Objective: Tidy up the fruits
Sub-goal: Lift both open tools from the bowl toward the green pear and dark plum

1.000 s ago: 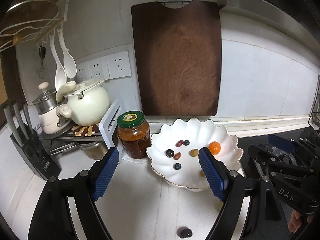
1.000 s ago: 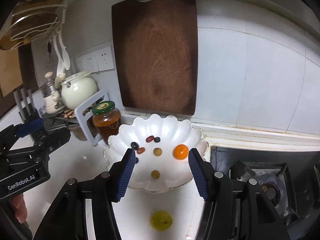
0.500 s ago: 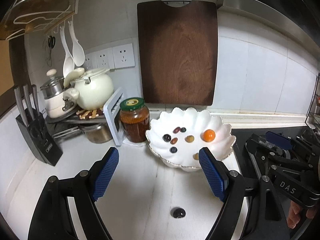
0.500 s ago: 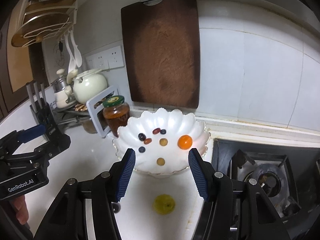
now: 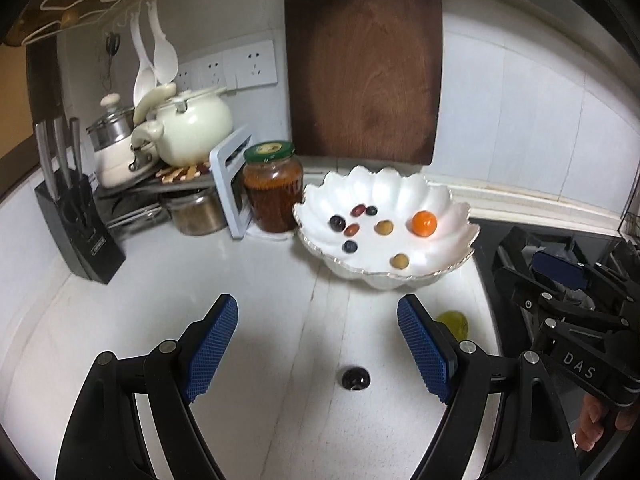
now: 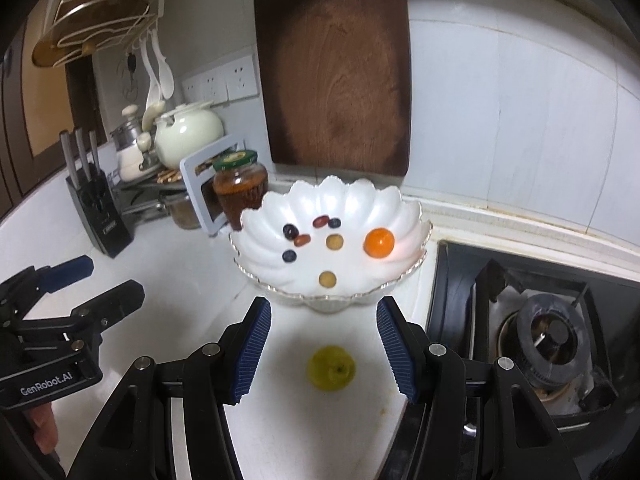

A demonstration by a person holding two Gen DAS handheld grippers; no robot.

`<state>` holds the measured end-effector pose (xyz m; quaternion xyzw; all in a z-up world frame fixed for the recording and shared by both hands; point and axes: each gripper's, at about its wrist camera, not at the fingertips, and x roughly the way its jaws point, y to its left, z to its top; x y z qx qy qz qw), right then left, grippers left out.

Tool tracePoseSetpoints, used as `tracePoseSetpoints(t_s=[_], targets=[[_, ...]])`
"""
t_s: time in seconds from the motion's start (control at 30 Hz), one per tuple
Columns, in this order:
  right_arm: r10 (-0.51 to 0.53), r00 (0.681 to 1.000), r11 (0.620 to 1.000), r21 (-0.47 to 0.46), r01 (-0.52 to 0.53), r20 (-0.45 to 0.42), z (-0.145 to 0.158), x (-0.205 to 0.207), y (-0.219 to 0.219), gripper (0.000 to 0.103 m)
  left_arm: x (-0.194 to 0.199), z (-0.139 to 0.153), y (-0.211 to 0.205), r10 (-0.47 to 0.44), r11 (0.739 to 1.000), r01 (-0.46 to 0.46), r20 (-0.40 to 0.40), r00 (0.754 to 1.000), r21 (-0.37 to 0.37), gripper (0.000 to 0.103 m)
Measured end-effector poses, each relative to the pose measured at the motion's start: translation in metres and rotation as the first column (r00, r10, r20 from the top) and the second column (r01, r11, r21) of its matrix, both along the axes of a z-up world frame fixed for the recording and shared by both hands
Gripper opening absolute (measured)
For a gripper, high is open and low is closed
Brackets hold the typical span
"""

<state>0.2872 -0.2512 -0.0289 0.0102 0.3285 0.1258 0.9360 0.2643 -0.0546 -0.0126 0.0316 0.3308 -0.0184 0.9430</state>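
Both grippers are tipped downward over the white counter (image 5: 256, 272), side by side, each held from behind by a hand whose fingertips just show at the edge of the other's view. The left gripper (image 5: 318, 350) has its blue pads standing wide apart with nothing between them; a dark grape (image 5: 355, 377) lies on the counter just ahead of it, in the gap between the fingers but nearer the right one. The right gripper (image 6: 323, 350) is also parted, less widely, and empty; a green fruit (image 6: 331, 367) sits on the counter right between its pads, touched by neither. Straight beyond both grippers stands the scalloped white bowl (image 6: 360, 200), holding a small orange (image 6: 379, 242), two yellowish grapes, and several dark and reddish ones. Farther left of the bowl are a jar (image 5: 273, 188) with a green lid, a cream kettle (image 5: 192, 124) and a black knife block (image 5: 78, 224). A dark cutting board (image 6: 332, 68) hangs on the wall behind the bowl, and a gas stove (image 6: 548, 332) lies to the right of the right gripper
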Motion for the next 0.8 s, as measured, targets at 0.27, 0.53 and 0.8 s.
tracePoseSetpoints(t_s=[0.27, 0.53, 0.8], targets=[[0.043, 0.998, 0.999, 0.001, -0.043, -0.048, -0.025, -0.003, 0.001, 0.056, -0.007, -0.020, -0.007, 0.010, 1.000, -0.010, -0.025, 1.000, 0.001, 0.082], [0.053, 0.994, 0.999, 0.006, -0.053, -0.100, -0.046, 0.001, -0.002, 0.057, -0.013, -0.038, -0.012, 0.036, 0.999, -0.036, -0.007, 0.999, 0.028, 0.082], [0.067, 0.985, 0.998, 0.011, -0.066, -0.157, -0.068, 0.007, -0.002, 0.057, -0.014, -0.059, -0.020, 0.051, 0.997, -0.049, -0.026, 0.998, 0.065, 0.082]])
